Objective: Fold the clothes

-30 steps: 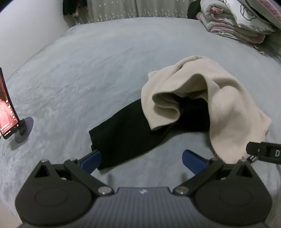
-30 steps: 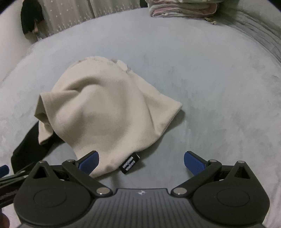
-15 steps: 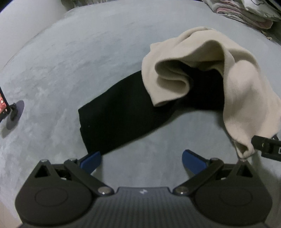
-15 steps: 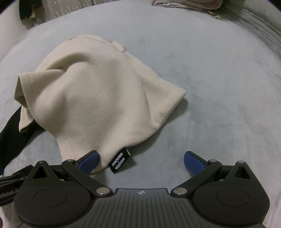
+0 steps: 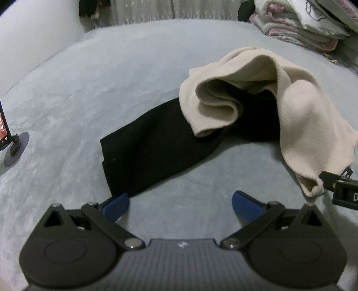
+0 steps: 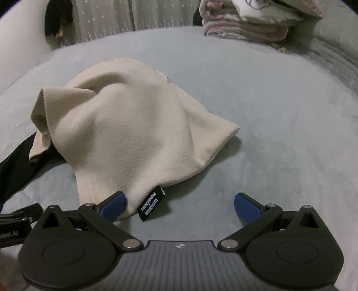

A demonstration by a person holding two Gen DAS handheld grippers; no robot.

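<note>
A cream fleece garment (image 5: 297, 116) lies crumpled on the grey bed, draped over a black garment (image 5: 152, 143) that sticks out to the left. In the right wrist view the cream garment (image 6: 134, 134) fills the middle, with a black label (image 6: 151, 206) at its near hem; the black garment (image 6: 15, 165) shows at the left edge. My left gripper (image 5: 180, 202) is open and empty, its left fingertip just in front of the black garment's near corner. My right gripper (image 6: 180, 204) is open and empty, its left fingertip at the cream hem beside the label.
A grey bed cover (image 5: 100, 73) spreads all around. Folded bedding (image 6: 243, 24) is stacked at the far right. A phone on a round stand (image 5: 12, 147) sits at the left edge. Curtains (image 6: 105, 20) hang behind the bed.
Both grippers dipped toward the clothes half a second ago, then tilted back up so the far bedding and curtains show again. Both stay open. The clothes have not moved.
</note>
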